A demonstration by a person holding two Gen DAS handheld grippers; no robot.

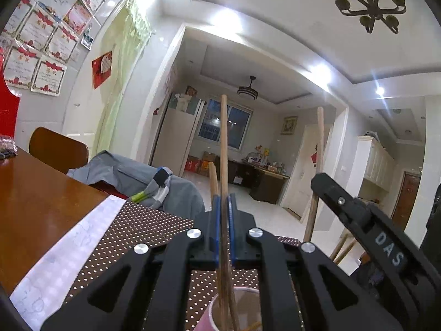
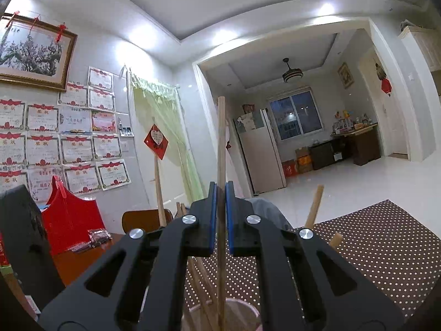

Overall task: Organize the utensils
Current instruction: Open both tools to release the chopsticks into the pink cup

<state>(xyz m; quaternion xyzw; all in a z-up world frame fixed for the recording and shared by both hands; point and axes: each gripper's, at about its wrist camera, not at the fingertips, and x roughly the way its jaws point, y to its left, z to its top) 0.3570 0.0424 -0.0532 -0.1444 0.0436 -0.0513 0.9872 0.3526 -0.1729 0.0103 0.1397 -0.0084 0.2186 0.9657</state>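
You are at the placing step: each gripper carries one wooden chopstick upright over a pink cup, and what remains, by my judgement, is to lower and let go.

In the left wrist view, the left gripper (image 1: 223,207) sits at lower centre, its jaws pressed together on a chopstick (image 1: 223,143) that runs straight up the middle of the frame. Its lower end reaches down into the pink cup (image 1: 213,314) at the bottom edge, where other sticks already stand. The cup stands on a dotted brown mat (image 1: 143,237) on the table (image 1: 41,193).

In the right wrist view, the right gripper (image 2: 219,193) likewise pinches a second chopstick (image 2: 221,138), vertical in the centre, its lower end inside the cup (image 2: 248,307) at the bottom of the frame. Loose sticks (image 2: 312,209) lean at right of centre.

The next move calls for easing each stick down until it bears on the cup's bottom, then spreading the jaws slowly, so that the stick tips against the rim rather than toppling the light cup.
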